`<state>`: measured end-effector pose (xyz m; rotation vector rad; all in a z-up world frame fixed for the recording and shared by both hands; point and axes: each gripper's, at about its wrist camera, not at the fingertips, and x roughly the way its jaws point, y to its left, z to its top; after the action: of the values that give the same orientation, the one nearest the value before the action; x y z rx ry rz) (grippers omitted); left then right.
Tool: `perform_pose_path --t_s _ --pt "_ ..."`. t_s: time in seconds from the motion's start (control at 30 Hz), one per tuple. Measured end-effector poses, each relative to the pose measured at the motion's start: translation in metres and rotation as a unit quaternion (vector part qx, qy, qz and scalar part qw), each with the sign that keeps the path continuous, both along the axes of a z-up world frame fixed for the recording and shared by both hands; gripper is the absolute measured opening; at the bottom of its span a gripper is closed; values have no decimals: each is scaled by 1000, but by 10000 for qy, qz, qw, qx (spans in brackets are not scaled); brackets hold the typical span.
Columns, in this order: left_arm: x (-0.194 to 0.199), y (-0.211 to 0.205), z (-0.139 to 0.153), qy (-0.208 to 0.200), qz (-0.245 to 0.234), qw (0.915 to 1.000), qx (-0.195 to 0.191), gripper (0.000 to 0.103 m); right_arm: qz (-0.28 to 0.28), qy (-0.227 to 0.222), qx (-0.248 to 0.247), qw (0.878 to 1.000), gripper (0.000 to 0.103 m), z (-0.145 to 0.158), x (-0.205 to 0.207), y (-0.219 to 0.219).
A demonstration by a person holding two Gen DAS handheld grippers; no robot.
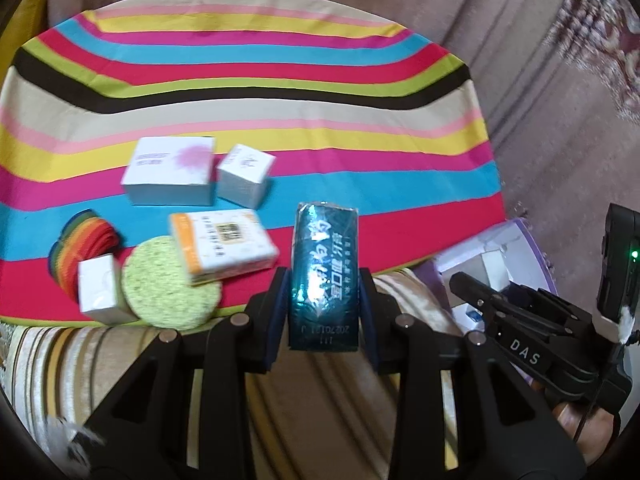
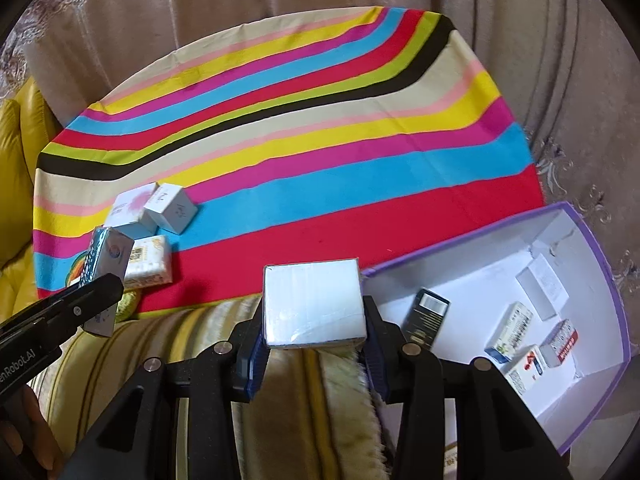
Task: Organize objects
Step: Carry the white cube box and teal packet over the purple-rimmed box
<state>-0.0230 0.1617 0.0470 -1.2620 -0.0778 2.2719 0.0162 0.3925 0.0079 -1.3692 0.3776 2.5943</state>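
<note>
My left gripper [image 1: 324, 280] is shut on a dark teal packet [image 1: 323, 264] with white lettering, held upright above the near edge of the striped cloth [image 1: 280, 120]. The same teal packet [image 2: 108, 264] shows at the left of the right wrist view. My right gripper [image 2: 314, 320] is shut on a white square box [image 2: 314, 304], lifted just left of the purple-rimmed white box [image 2: 592, 272]. On the cloth lie a white box with a pink splash [image 1: 170, 172], a small white cube [image 1: 245, 174], an orange-edged packet [image 1: 222, 244], a green round sponge [image 1: 168, 284], a rainbow disc stack [image 1: 84, 252] and a small white carton [image 1: 100, 288].
The purple-rimmed box holds several small cartons [image 2: 516, 332] and a black packet [image 2: 426, 316]. A striped, fuzzy sofa cover [image 2: 312, 400] lies under both grippers. A yellow cushion [image 2: 16, 200] sits at the left. Beige drapes [image 2: 280, 8] hang behind the cloth.
</note>
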Motion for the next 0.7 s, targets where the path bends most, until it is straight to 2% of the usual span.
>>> perform_pose_path --t_s 0.37,0.7 --pt "18 56 -1 -72 -758 9971 27 38 -562 -96 151 9983 43 -4 37 53" --pt "34 112 -2 -197 -1480 9887 107 38 -1212 -134 202 9923 43 -8 64 116"
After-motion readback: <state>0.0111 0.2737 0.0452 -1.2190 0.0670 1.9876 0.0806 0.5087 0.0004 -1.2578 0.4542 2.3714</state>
